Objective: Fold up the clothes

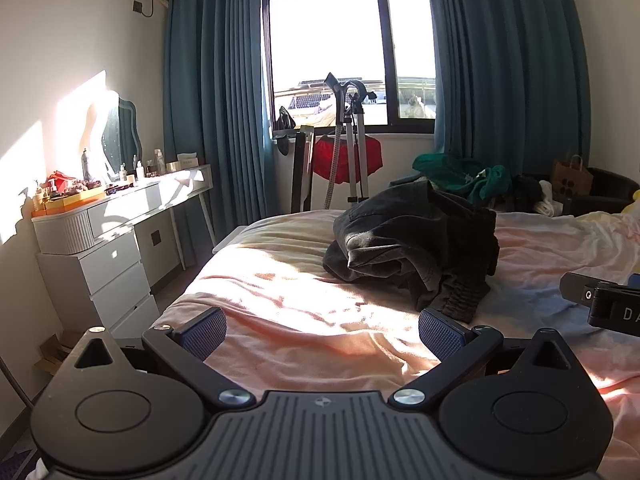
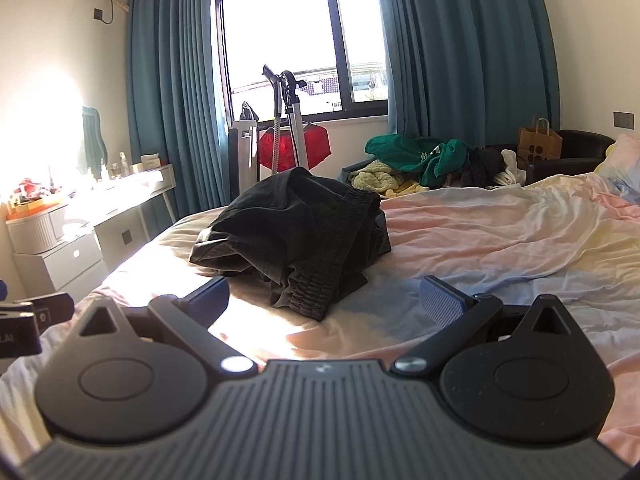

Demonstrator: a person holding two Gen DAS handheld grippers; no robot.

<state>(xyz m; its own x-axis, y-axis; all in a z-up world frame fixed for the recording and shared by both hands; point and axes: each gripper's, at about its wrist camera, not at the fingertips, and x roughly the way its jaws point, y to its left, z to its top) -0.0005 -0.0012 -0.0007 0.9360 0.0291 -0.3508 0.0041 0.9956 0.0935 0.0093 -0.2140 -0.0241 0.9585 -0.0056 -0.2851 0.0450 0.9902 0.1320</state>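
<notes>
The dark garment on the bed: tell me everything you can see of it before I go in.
The dark garment is a black or charcoal piece of faded, woven-looking cloth, heaped in a crumpled mound, not folded. A ribbed elastic band shows at its near edge, hanging toward the grippers. It rests on the pink and cream bedsheet, partly in sunlight. Nothing else touches it: the left gripper and right gripper are both open and short of it. What kind of garment it is, I cannot tell.

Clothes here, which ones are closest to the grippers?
The crumpled black shorts on the bed; the green garment lies far behind, by the curtains.
</notes>
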